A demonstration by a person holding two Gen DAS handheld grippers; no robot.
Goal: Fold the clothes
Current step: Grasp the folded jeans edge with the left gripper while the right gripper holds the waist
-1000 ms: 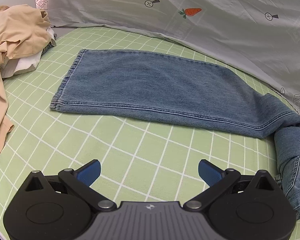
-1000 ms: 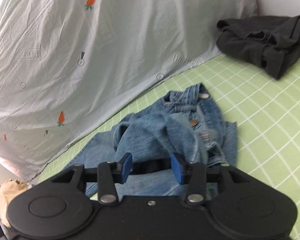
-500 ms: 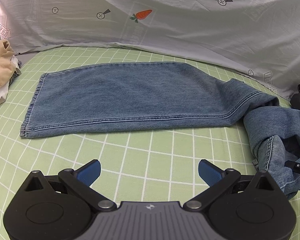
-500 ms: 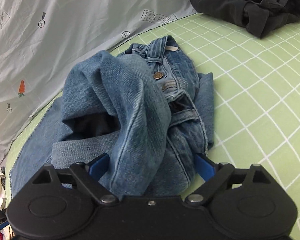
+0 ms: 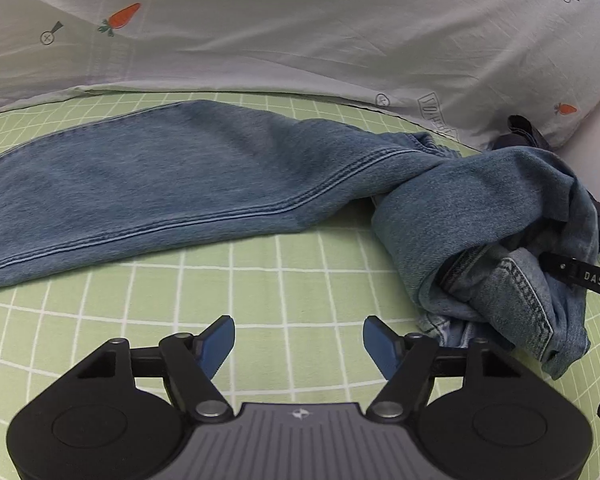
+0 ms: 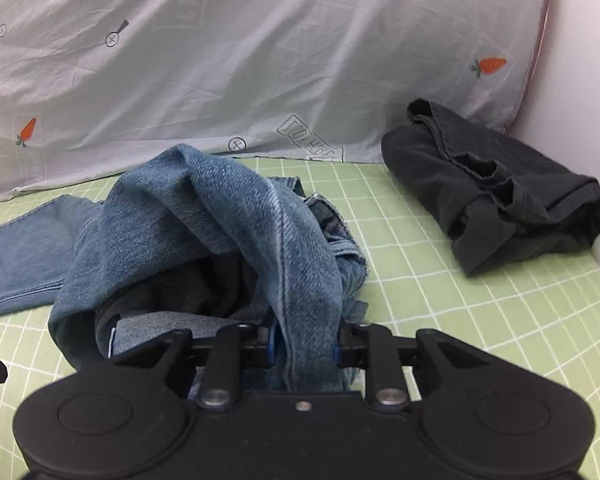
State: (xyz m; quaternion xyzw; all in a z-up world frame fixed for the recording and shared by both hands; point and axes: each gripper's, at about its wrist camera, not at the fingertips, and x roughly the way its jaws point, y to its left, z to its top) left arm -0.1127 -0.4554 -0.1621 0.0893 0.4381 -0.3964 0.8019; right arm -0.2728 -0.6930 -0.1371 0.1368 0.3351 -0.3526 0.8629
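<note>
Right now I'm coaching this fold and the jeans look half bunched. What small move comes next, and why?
Probably lift and draw the right gripper away from the flat leg to open the heap. Its jaws have just closed on a bunched fold of the jeans, whose waist end lies crumpled. The left gripper, its jaws narrowing, hangs open over the green sheet, holding nothing.
</note>
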